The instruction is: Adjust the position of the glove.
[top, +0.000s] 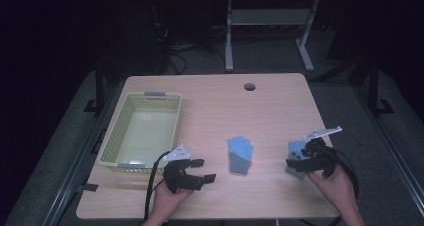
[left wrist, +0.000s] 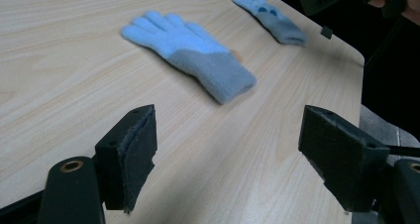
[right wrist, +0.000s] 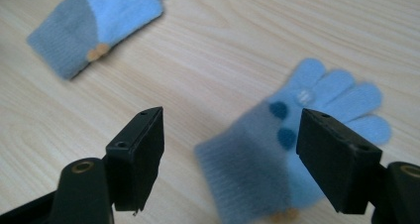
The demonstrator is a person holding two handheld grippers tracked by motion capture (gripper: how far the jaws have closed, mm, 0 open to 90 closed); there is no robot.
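Two blue knit gloves with grey cuffs lie flat on the wooden table (top: 270, 106). One glove (top: 240, 155) (left wrist: 190, 55) (right wrist: 96, 23) is near the table's middle front. The other glove (top: 296, 151) (left wrist: 270, 17) (right wrist: 292, 135), with dark blue dots, lies at the front right. My right gripper (top: 300, 162) (right wrist: 230, 159) hovers open just above this dotted glove, its jaws straddling the grey cuff. My left gripper (top: 202, 170) (left wrist: 228, 149) is open at the front left, pointing toward the middle glove with nothing between its jaws.
A pale yellow plastic basket (top: 172, 123) sits at the table's left, with nothing inside. A round cable hole (top: 249, 86) is near the far edge. Past the table stand desk legs (top: 229, 33) and dark floor.
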